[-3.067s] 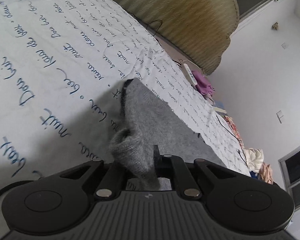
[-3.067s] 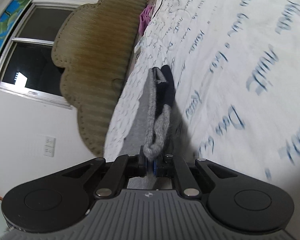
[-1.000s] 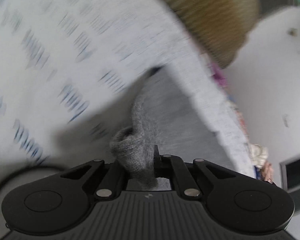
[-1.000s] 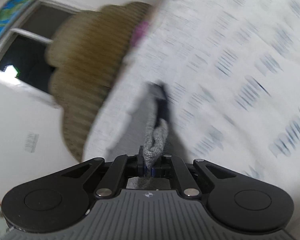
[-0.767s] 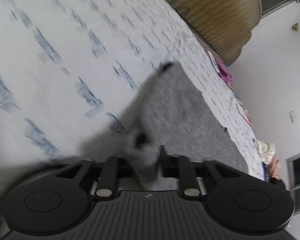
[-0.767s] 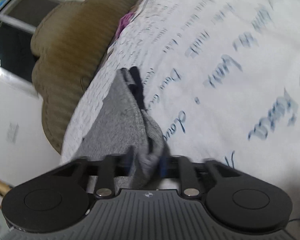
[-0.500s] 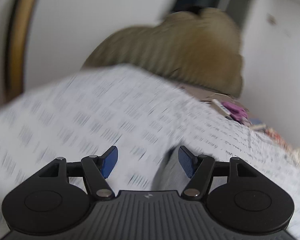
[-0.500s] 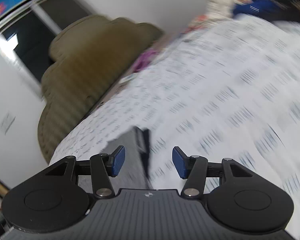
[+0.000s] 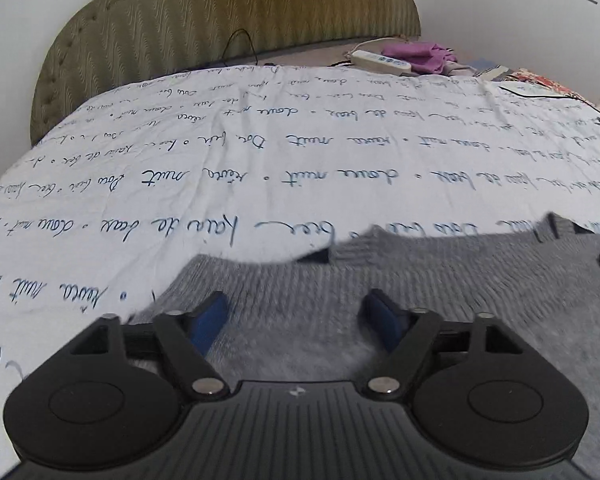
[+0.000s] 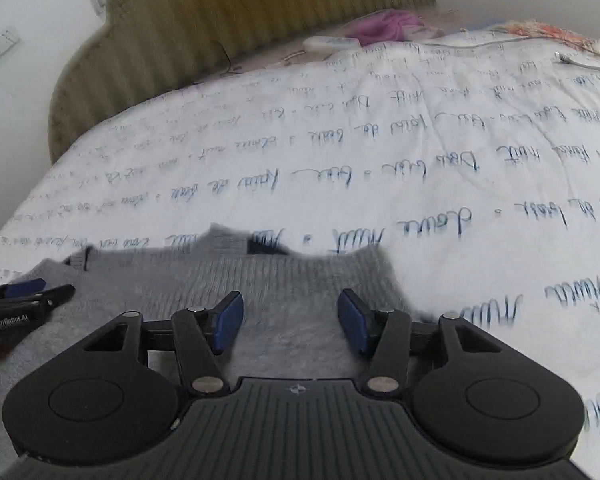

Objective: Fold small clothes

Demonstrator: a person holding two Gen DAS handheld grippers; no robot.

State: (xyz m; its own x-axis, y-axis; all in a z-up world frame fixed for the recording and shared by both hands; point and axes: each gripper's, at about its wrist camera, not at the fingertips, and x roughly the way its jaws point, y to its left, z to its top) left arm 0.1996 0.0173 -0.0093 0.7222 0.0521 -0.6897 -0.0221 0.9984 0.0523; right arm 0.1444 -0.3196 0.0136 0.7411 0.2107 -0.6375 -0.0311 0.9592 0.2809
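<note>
One grey knitted sweater (image 9: 400,280), lying flat on the near part of a white bedspread (image 9: 260,152) printed with blue handwriting, ribbed and fuzzy, collar at the far edge. Released since a moment ago: no longer bunched and pinched in either tool. Left gripper (image 9: 296,316) wide open above the knit, holding nothing; right gripper (image 10: 290,316) likewise spread and empty. Long axis running left to right across the bed, neckline pointing toward the far olive headboard (image 9: 220,20).
</note>
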